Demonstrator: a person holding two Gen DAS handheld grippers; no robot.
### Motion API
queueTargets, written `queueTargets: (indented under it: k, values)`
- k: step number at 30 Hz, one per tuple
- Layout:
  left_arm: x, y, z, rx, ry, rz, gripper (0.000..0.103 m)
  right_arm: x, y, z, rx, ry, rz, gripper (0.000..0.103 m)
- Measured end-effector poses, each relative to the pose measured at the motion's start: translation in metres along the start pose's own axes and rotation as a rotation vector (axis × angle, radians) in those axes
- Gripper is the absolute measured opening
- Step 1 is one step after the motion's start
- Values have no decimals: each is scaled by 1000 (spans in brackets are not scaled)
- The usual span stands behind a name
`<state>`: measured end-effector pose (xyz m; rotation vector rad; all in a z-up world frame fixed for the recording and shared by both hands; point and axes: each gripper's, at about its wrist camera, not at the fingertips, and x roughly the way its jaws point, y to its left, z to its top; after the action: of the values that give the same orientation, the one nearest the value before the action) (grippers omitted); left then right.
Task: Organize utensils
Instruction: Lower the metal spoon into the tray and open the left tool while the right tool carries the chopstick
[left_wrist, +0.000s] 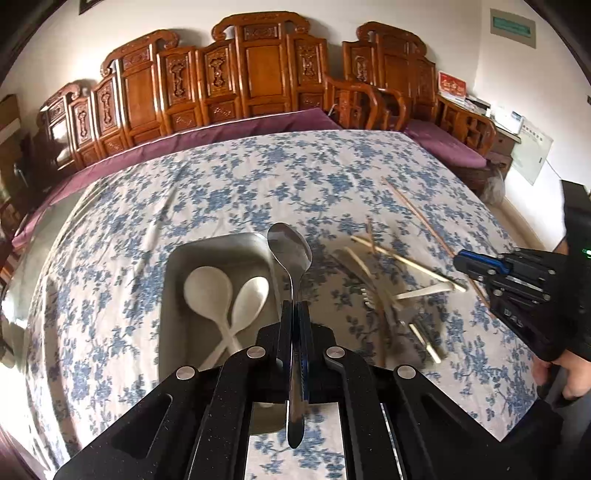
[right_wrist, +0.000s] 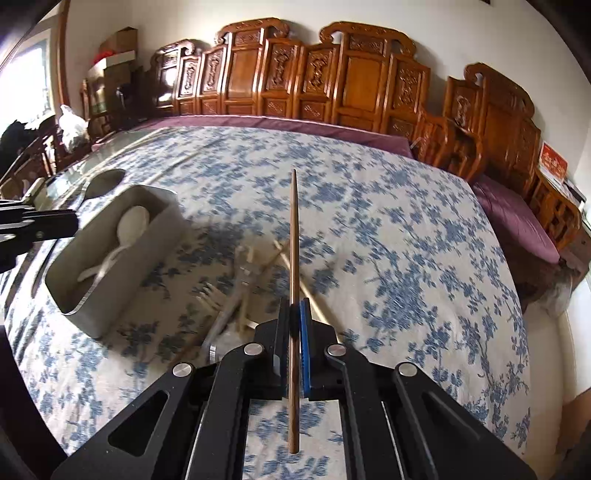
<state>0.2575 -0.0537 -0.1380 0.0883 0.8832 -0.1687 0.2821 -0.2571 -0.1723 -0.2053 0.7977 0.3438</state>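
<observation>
My left gripper (left_wrist: 295, 306) is shut on a metal spoon (left_wrist: 290, 251), bowl pointing forward, held above the right edge of a grey tray (left_wrist: 173, 266). Two white spoons (left_wrist: 221, 299) lie crossed in the tray. My right gripper (right_wrist: 294, 304) is shut on a brown chopstick (right_wrist: 294, 236) that points straight ahead above the table. A loose pile of chopsticks and a fork (left_wrist: 391, 280) lies right of the tray; it shows blurred in the right wrist view (right_wrist: 243, 284). The grey tray (right_wrist: 147, 243) sits to the left there. The right gripper (left_wrist: 480, 267) shows at the far right in the left wrist view.
The table wears a blue floral cloth (left_wrist: 258, 177). One long chopstick (left_wrist: 417, 216) lies apart at the right. Carved wooden chairs (left_wrist: 258, 74) with purple cushions stand along the far edge. The table's right edge drops to the floor (right_wrist: 565, 332).
</observation>
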Motion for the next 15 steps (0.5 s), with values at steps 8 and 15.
queueTargets:
  k: [8, 15]
  values:
    - [8, 25, -4, -12, 19, 41, 3, -10, 29, 10, -32, -44, 37, 6]
    - [27, 47, -12, -26, 58, 82, 3, -17, 54, 13, -75, -66, 72, 6]
